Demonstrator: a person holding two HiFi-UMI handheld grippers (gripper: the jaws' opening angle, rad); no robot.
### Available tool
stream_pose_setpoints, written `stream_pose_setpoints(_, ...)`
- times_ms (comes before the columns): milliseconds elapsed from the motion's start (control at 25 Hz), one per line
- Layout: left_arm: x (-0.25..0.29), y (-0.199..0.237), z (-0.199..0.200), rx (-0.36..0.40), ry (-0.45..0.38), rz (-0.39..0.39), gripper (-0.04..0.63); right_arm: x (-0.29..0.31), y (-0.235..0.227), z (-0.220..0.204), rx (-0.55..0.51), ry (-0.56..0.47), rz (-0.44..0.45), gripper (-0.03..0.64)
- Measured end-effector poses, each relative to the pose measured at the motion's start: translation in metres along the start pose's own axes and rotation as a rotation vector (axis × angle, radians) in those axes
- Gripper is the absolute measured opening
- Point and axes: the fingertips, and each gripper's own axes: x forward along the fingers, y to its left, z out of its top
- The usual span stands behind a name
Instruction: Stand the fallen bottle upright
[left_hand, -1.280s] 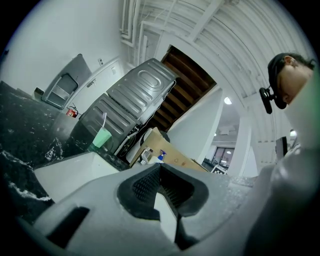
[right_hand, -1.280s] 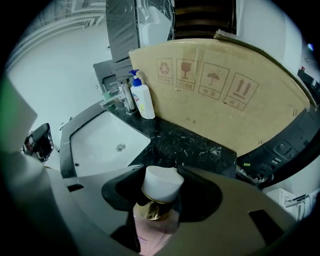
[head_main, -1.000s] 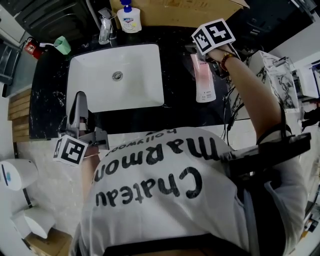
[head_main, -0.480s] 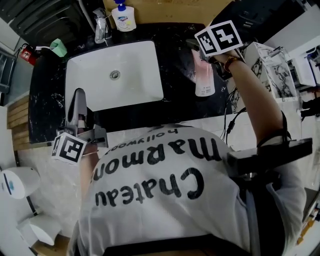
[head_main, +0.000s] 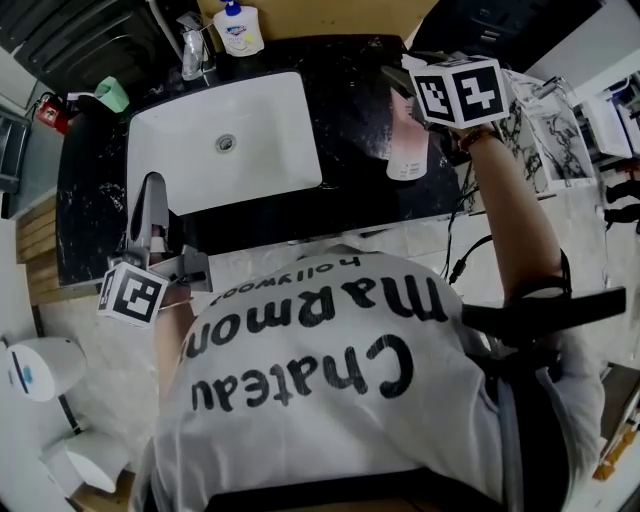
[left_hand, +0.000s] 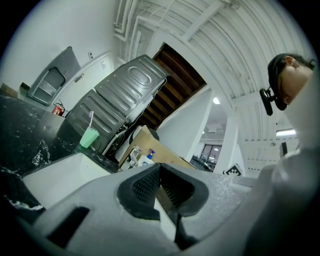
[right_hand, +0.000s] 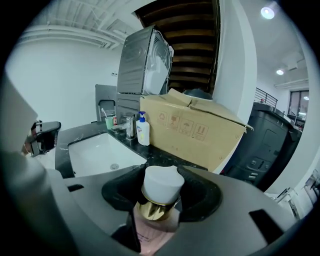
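Note:
A pink bottle (head_main: 408, 150) with a white cap and gold collar hangs tilted over the black counter (head_main: 355, 120), to the right of the sink. My right gripper (head_main: 408, 85) is shut on its neck, cap end up. In the right gripper view the bottle (right_hand: 161, 187) fills the gap between the dark pads, cap toward the camera. My left gripper (head_main: 152, 188) hovers at the counter's front edge on the left. In the left gripper view its pads (left_hand: 150, 182) meet at the tips of the left gripper (left_hand: 159, 170), with nothing between them.
A white sink (head_main: 300, 130) is set in the counter, with a faucet (head_main: 192, 50) and a soap pump bottle (head_main: 238, 28) behind it. A green cup (head_main: 110, 95) stands at the back left. A cardboard box (right_hand: 200, 130) lines the back edge.
The right gripper has risen with the pink bottle, which lay flat on the counter and is now tipped up by its cap end. The left gripper has stayed put.

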Motion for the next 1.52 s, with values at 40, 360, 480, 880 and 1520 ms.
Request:
stream_pose_setpoints(40, 0.0, -0.003, 0.0, 0.003, 0.0, -0.004, 0.015, -0.003, 0.001, -0.001, -0.004, -0.011, -0.001, 0.199)
stream_pose_setpoints(360, -0.005, -0.033, -0.005, 0.022, -0.009, -0.025, 0.015, -0.03, 0.008, -0.003, -0.027, -0.096, 0.018, 0.199)
stream_pose_setpoints(480, -0.014, -0.043, -0.006, 0.031, -0.022, -0.017, 0.015, -0.044, 0.01, -0.008, -0.027, -0.12, 0.021, 0.199)
stream_pose_setpoints(880, -0.053, -0.087, -0.022, 0.025, -0.058, 0.014, 0.015, -0.077, 0.019, -0.018, -0.039, -0.193, 0.063, 0.192)
stream_pose_setpoints(1520, -0.16, -0.135, -0.05, 0.06, -0.122, 0.122, 0.015, -0.105, 0.024, -0.039, -0.075, -0.269, 0.037, 0.192)
